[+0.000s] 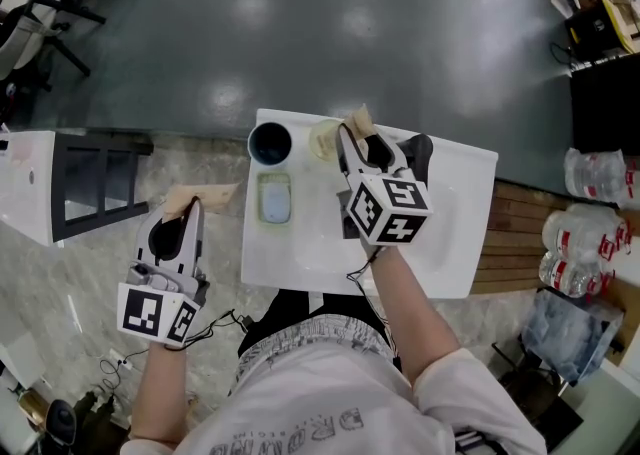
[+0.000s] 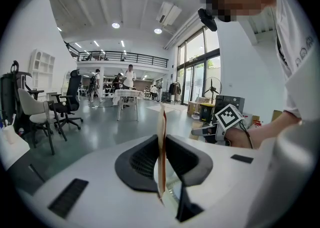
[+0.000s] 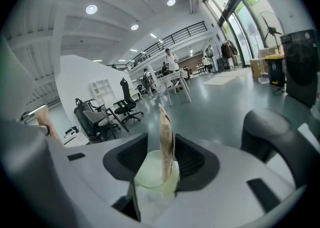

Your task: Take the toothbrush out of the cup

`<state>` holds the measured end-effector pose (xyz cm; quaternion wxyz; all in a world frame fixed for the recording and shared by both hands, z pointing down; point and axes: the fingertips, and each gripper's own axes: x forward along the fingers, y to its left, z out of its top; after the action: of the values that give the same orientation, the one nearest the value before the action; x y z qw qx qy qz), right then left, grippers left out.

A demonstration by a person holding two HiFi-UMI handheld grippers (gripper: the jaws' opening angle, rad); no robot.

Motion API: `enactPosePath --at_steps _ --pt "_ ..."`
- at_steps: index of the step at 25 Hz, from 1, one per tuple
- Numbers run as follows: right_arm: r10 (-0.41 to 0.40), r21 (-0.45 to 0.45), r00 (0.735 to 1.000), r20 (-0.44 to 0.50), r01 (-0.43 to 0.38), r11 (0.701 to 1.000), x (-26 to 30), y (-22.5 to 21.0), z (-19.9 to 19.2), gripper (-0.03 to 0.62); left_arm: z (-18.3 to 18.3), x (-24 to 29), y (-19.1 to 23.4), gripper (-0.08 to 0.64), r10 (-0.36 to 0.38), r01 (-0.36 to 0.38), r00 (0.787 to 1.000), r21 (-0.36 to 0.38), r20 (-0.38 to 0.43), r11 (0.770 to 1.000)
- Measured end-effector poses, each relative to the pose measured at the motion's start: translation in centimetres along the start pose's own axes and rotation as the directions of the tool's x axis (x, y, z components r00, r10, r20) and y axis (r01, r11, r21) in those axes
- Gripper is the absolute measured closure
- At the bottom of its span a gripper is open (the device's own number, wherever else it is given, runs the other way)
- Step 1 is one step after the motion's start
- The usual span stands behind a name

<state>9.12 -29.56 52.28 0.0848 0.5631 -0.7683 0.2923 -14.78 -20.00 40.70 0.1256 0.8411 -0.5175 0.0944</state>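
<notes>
A pale green cup [image 1: 322, 140] stands at the far edge of the white table [image 1: 450, 233]. A toothbrush in a flat tan packet [image 3: 165, 139] stands upright in the cup [image 3: 150, 174]. My right gripper [image 3: 162, 164] reaches over the cup with the packet between its jaws. A gap shows beside the packet, so the gripper is open. In the head view it [image 1: 355, 135] is at the cup's right side. My left gripper [image 1: 190, 205] hangs off the table's left side, shut on another flat tan packet [image 2: 161, 152], seen edge-on.
A dark blue cup [image 1: 270, 143] stands left of the green one, with a pale soap dish [image 1: 274, 199] just in front of it. A dark rounded object [image 3: 280, 137] sits right of my right gripper. A white shelf unit [image 1: 60, 183] stands left; water bottles [image 1: 600, 203] lie right.
</notes>
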Motion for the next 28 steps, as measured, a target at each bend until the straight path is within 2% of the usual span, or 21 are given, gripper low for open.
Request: enactPosePath --at_steps 16,28 --pt "-0.014 -0.050 1.000 -0.019 0.013 0.999 0.54 -0.66 -0.55 0.519 -0.16 0.10 -0.40 0.499 0.009 -0.009 1.000 0.000 -0.001 1.000" --pt "0.012 -0.069 1.000 -0.001 -0.012 0.998 0.35 -0.02 0.14 0.534 0.58 -0.02 -0.77 0.499 0.013 -0.013 1.000 0.017 0.007 1.000"
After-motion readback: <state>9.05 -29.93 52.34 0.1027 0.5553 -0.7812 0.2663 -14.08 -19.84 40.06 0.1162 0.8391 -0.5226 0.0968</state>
